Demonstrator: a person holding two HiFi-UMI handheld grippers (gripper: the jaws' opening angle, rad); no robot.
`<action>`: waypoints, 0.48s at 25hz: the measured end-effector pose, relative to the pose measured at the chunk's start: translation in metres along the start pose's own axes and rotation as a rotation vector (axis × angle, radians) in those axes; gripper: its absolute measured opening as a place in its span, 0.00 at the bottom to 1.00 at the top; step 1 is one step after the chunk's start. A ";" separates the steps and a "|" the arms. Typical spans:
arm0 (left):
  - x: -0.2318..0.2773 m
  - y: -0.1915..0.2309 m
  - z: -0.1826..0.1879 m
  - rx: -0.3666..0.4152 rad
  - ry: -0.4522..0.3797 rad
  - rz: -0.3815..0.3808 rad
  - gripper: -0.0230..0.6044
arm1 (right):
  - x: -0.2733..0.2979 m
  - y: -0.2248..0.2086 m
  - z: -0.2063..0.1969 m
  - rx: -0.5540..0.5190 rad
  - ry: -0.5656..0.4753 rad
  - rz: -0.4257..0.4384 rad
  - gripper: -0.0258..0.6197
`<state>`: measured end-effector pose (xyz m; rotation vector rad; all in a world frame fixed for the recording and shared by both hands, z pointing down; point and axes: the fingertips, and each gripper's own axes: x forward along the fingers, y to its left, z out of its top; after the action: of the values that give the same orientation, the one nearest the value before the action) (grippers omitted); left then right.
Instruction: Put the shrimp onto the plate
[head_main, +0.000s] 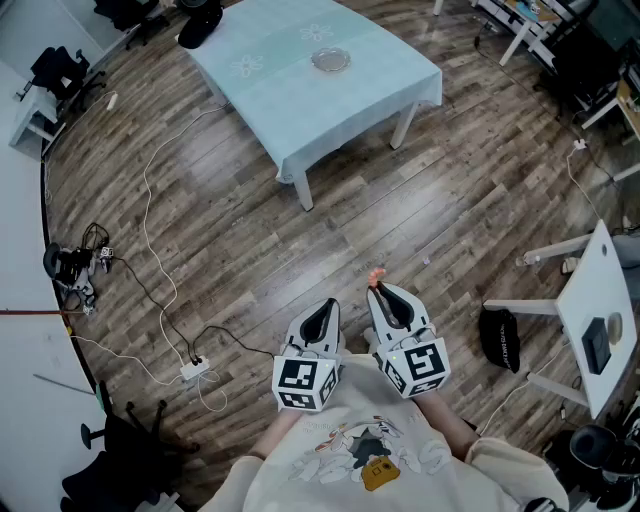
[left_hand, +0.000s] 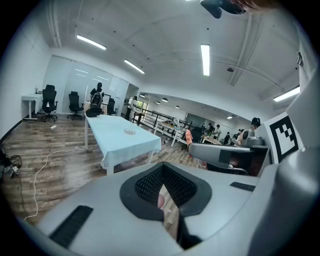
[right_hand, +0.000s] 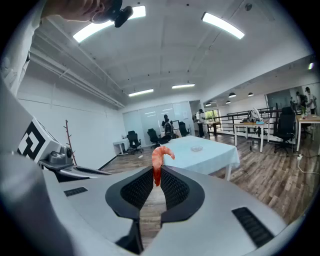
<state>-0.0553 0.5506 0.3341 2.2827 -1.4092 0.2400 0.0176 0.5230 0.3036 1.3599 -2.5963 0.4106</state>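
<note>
Shrimp (right_hand: 159, 159), pink and curled, clamped by its lower end in the jaws of the right gripper (head_main: 384, 294), poking up past the tips. Held over wooden plank floor (head_main: 200, 220), well apart from the white-legged table (head_main: 300, 100) draped in a pale blue cloth. Small clear glass plate (head_main: 330, 60) near that table's middle. Left gripper (head_main: 323, 310) likewise well apart from the table, jaws together on nothing.

The shrimp (head_main: 376, 276) sits in the right tongs (head_main: 379, 289), with the left tongs (head_main: 327, 306) just beside them. Well ahead stands the counter (head_main: 290, 95), bearing the plate (head_main: 330, 60).
</note>
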 end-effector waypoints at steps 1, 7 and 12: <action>-0.001 -0.007 0.004 0.007 -0.012 0.005 0.05 | -0.007 -0.003 0.004 0.000 -0.014 -0.002 0.14; 0.012 -0.079 0.009 0.045 -0.030 -0.012 0.05 | -0.064 -0.037 0.013 -0.003 -0.050 -0.001 0.14; 0.027 -0.151 -0.005 0.124 0.007 -0.044 0.05 | -0.115 -0.080 0.002 0.025 -0.065 0.003 0.14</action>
<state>0.0904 0.5888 0.3063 2.4080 -1.3736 0.3296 0.1488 0.5683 0.2820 1.4002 -2.6540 0.4069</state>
